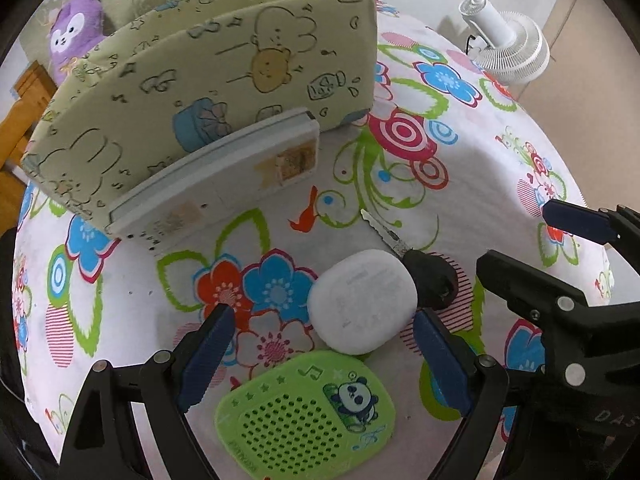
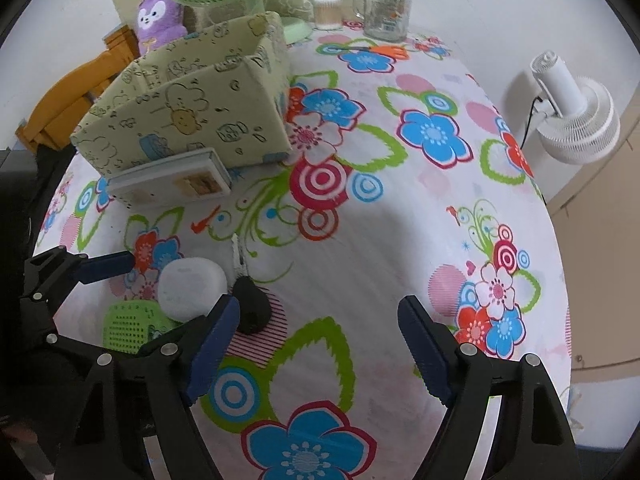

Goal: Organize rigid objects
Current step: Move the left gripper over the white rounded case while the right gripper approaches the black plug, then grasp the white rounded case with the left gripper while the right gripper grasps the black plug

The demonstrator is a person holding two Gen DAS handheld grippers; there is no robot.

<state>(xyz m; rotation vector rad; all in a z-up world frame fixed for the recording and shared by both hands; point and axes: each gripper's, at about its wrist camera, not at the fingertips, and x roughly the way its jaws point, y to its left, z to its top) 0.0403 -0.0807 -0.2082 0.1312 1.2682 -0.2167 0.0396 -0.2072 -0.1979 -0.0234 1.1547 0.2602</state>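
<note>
Just between left hand-held gripper (image 1: 320, 348) fingers: white case (image 1: 362, 300).

a table covered in a white cloth with bright flowers (image 2: 400, 248) carries everything. ahead of the left gripper (image 1: 320, 354), between its spread fingers, lies a white rounded case (image 1: 362, 300), and nearer the camera a green perforated case with a panda (image 1: 306, 412). just right of the white case, a black-headed key (image 1: 416, 268) points its blade away. farther ahead sits a cream printed fabric box (image 1: 208, 92) with a pale flat box (image 1: 224, 180) against its front. seen from the right gripper (image 2: 318, 346), these lie off to its left; a glass jar (image 2: 388, 4) stands at the far edge.
</note>
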